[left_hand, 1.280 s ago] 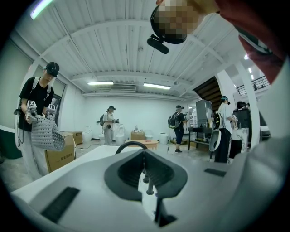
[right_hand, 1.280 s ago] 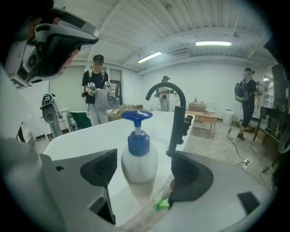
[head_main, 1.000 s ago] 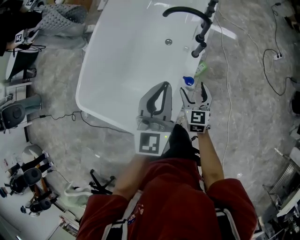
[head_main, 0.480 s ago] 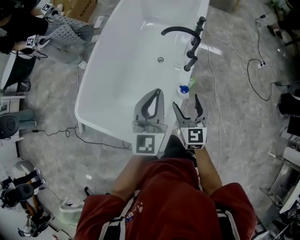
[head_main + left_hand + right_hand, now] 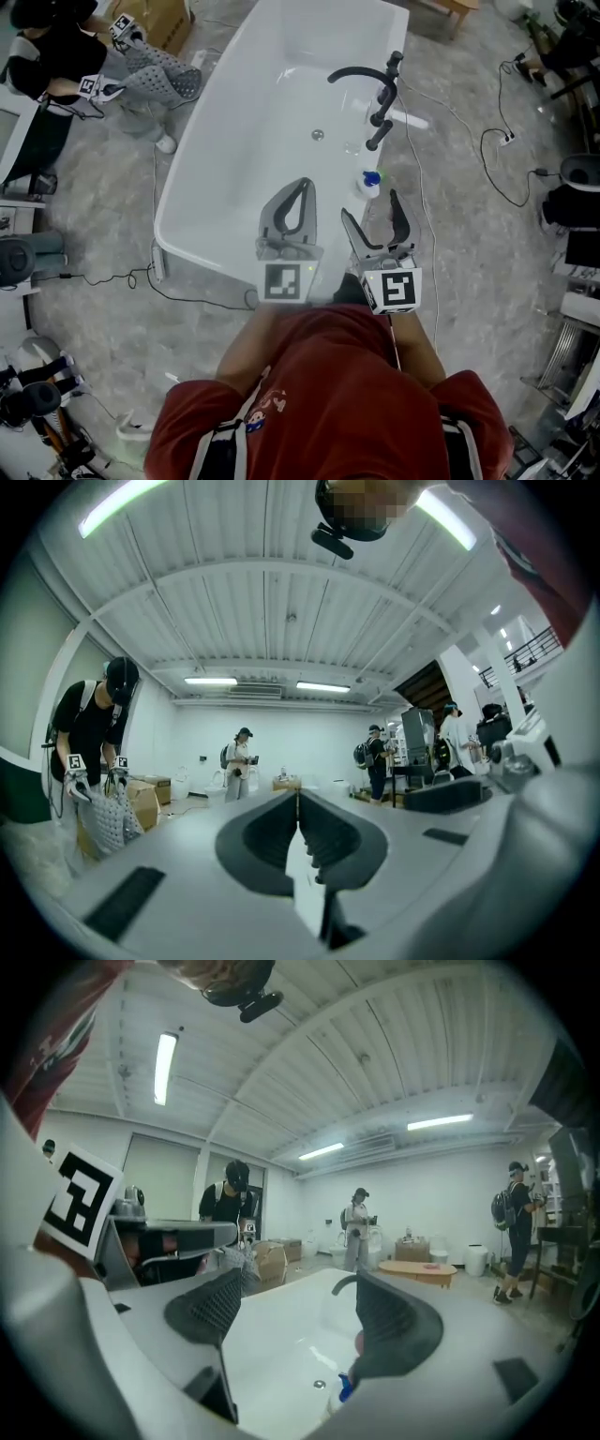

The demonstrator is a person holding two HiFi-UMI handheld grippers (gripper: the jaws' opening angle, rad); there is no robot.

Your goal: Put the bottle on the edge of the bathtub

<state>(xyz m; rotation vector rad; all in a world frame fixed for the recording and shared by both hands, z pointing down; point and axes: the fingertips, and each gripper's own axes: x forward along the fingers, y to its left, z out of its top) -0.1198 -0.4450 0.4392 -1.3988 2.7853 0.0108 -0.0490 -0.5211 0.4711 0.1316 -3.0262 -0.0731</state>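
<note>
Nearest the person, the left gripper (image 5: 305, 187) was pressed together on nothing and the right gripper (image 5: 367, 203) was spread and empty. Just beyond it, the bottle (image 5: 371, 182) stood on the bathtub (image 5: 176, 199) rim. Backing straight away would likely avoid toppling it.

**No words or numbers to read**

I can find no legible text, brand or number anywhere. The only printed signs are black-and-white square patterns. One marker (image 5: 284, 281) sits on the cube of my left gripper (image 5: 305, 184). Another marker (image 5: 397, 290) sits on the cube of my right gripper (image 5: 368, 206). Both are at the near end of the bathtub (image 5: 178, 202). The tools a person (image 5: 56, 56) holds beyond its far left corner carry similar patterns. The bottle (image 5: 371, 184) at its right rim is too small to read.
</note>
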